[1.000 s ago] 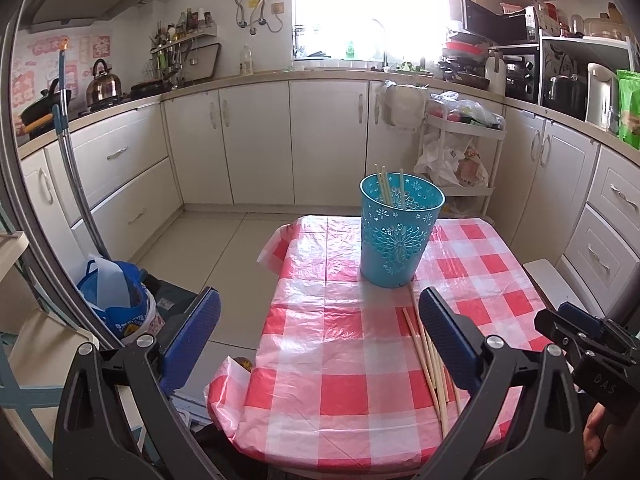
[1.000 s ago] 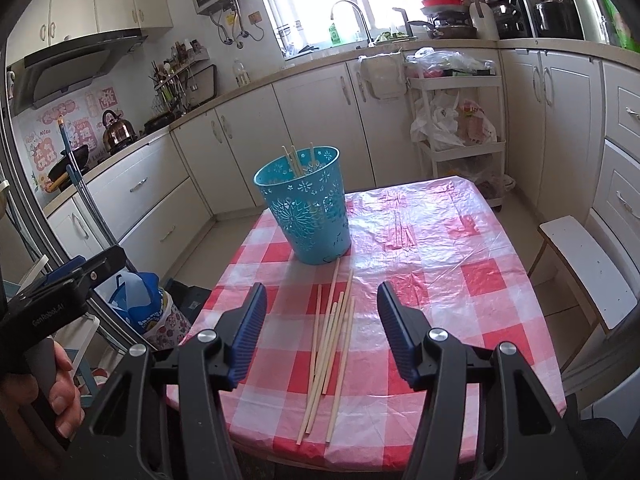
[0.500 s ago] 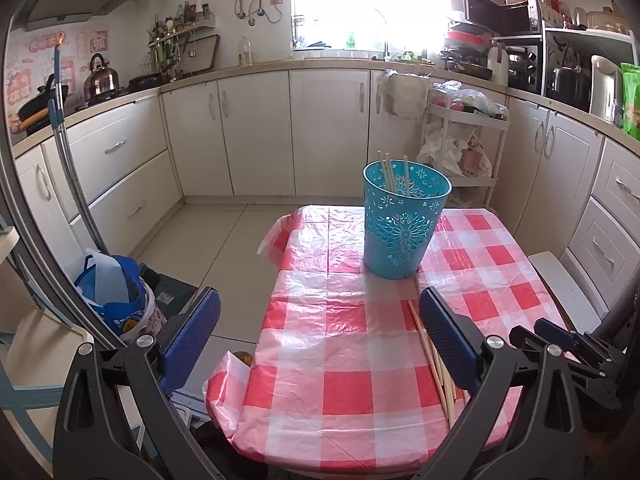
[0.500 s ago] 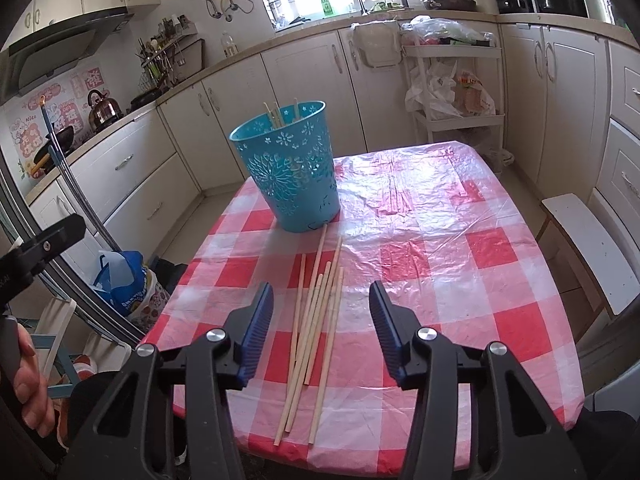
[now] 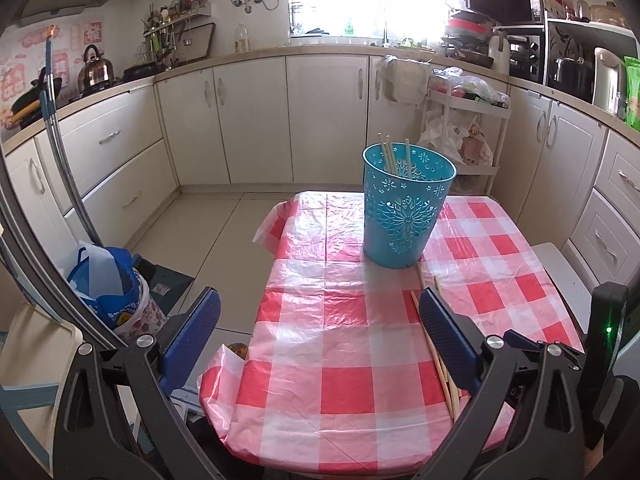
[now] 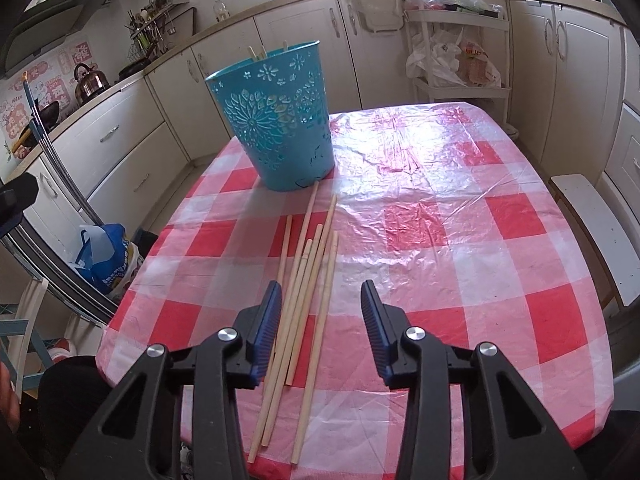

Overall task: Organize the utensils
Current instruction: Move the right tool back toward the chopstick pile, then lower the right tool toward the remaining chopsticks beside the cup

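— Which hand is nearer the chopsticks [image 6: 308, 300]?
— The right gripper [image 6: 320, 312]: jaws apart and just been closing, nothing pinched, the sticks lying lengthwise between them.
— And the left gripper [image 5: 320, 328]?
— Wide open, empty (off to the side). Beyond stands the blue bin [image 6: 276, 120].

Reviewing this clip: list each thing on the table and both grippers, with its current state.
Blue bucket: upright on the table, three chopsticks inside.
Loose chopsticks: lying flat on the checked tablecloth, near the bucket.
Right gripper: jaws have just been closing, not gripping yet, chopsticks between them.
Left gripper: open, empty.
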Demonstrator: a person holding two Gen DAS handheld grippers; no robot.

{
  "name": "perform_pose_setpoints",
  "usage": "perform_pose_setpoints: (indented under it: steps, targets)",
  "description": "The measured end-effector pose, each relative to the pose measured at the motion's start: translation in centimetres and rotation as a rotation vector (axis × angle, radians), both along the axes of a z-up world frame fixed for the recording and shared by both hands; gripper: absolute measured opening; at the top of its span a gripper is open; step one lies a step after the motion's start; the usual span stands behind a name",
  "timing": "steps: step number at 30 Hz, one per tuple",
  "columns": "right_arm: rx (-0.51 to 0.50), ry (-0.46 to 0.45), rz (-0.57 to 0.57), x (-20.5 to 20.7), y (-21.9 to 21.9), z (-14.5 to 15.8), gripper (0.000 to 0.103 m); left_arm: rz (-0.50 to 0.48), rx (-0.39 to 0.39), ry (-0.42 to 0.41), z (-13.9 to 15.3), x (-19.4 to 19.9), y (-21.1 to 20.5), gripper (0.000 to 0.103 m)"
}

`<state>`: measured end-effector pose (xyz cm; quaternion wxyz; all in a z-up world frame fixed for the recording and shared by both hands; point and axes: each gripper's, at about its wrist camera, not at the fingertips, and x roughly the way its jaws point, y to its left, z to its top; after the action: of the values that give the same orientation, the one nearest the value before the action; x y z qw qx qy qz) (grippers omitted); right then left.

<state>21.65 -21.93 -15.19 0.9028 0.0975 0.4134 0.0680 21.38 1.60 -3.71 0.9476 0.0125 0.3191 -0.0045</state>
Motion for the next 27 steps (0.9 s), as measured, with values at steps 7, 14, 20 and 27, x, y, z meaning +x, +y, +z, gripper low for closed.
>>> perform_pose_setpoints:
  steps: [7, 14, 20, 27]
  targets:
    - [-0.032, 0.059, -0.008, 0.7, -0.5, -2.4, 0.039, 0.012, -0.026, 0.054, -1.7, 1.1, 0.5, 0.095]
    - [-0.035, 0.074, 0.000, 1.5, -0.6, -3.5, 0.039, 0.004, -0.031, 0.101, -3.4, 2.2, -0.2, 0.095]
    - [-0.118, 0.065, 0.009, 2.2, -0.5, -3.7, 0.039, -0.025, -0.020, 0.139, -4.9, 3.4, -1.9, 0.095]
    - [-0.078, 0.062, 0.038, 2.6, -0.7, -3.7, 0.038, -0.046, -0.028, 0.204, -7.6, 5.7, -4.1, 0.095]
